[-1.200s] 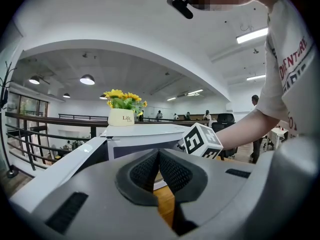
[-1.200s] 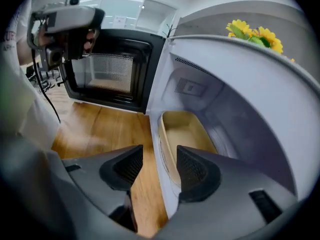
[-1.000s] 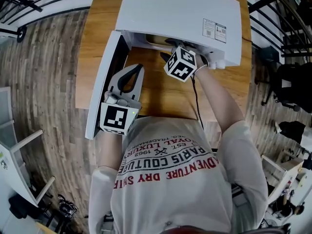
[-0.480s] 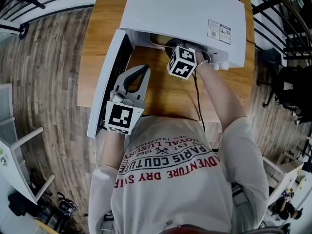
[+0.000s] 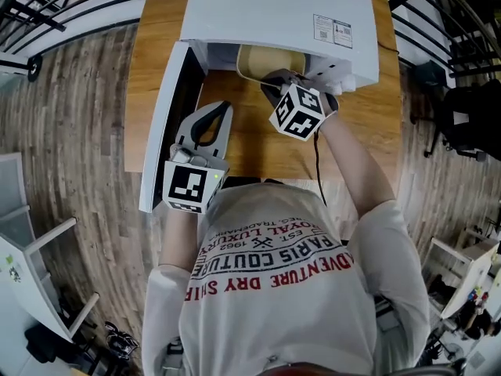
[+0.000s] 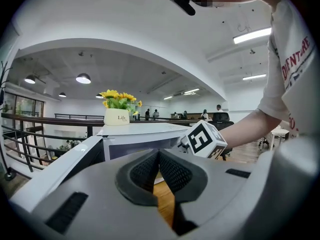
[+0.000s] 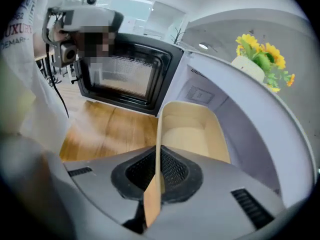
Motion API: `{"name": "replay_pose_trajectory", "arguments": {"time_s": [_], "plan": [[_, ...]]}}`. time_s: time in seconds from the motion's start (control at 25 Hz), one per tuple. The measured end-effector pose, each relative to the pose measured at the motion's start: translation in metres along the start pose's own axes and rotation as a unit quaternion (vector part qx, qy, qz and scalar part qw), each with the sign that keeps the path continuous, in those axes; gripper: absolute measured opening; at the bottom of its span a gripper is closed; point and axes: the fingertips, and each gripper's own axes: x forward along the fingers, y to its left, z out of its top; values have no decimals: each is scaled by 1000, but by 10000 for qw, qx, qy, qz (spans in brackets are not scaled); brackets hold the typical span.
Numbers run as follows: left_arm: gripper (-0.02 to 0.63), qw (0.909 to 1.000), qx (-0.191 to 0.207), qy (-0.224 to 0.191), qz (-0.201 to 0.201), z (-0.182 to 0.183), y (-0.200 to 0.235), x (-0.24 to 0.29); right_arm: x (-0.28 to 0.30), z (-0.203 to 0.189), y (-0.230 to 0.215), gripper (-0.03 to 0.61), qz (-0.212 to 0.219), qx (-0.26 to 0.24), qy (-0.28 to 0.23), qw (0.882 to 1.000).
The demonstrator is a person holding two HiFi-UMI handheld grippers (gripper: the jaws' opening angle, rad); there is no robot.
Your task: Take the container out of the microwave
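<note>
The right gripper [image 5: 275, 81] is being held at the mouth of the microwave [image 5: 266, 10]. Its jaws have just been closing and are now being pinched onto the thin near wall of the tan container [image 7: 192, 129]. The container is being kept partly inside the cavity, with its front edge showing over the wooden table [image 5: 153, 61]. The left gripper [image 6: 159, 154] is being held idle just beside the open door [image 5: 163, 131], with its jaws pressed together on nothing. Trouble is likely being invited by the one-sided grip. Since only one wall is being gripped, the container could be tipped or swung about the pads as it is drawn out. The far end could be dragged or caught on the cavity's front lip, and the smooth wall could be slid out of the pads. A sideways pull could also send it against the door. Only in the right gripper view is the wall being shown standing between the pads, along with an interior that looks empty. In the head view the pinch is being covered by the marker cube and only the rim is being shown. The door's swing and the left gripper's place beside it are being given by the head view. The container is not being shown in the left gripper view, but the pot of yellow flowers [image 6: 116, 115] on the microwave is.
</note>
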Motion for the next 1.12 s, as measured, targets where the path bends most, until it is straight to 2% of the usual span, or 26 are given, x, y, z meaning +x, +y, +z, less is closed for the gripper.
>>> {"name": "replay_pose_trajectory", "arguments": {"time_s": [0.28, 0.4, 0.52, 0.72, 0.88, 1.12], "plan": [[17, 10000, 11, -35, 42, 7, -20, -34, -54, 9, 46, 32, 124, 515, -352, 9980], [15, 9999, 46, -125, 74, 13, -27, -52, -82, 19, 60, 32, -44, 913, -679, 9935], [16, 9996, 122, -189, 167, 17, -32, -68, -111, 25, 69, 32, -397, 1360, -1043, 9844], [15, 9989, 292, -335, 155, 29, -50, -95, -168, 34, 79, 32, -1095, 2014, -1723, 9580], [17, 9985, 383, -370, 131, 33, -64, -112, -203, 33, 87, 32, -1564, 2298, -2176, 9356], [16, 9976, 557, -398, 94, 40, -75, -130, -243, 40, 94, 32, -2084, 2696, -2888, 8947]]}}
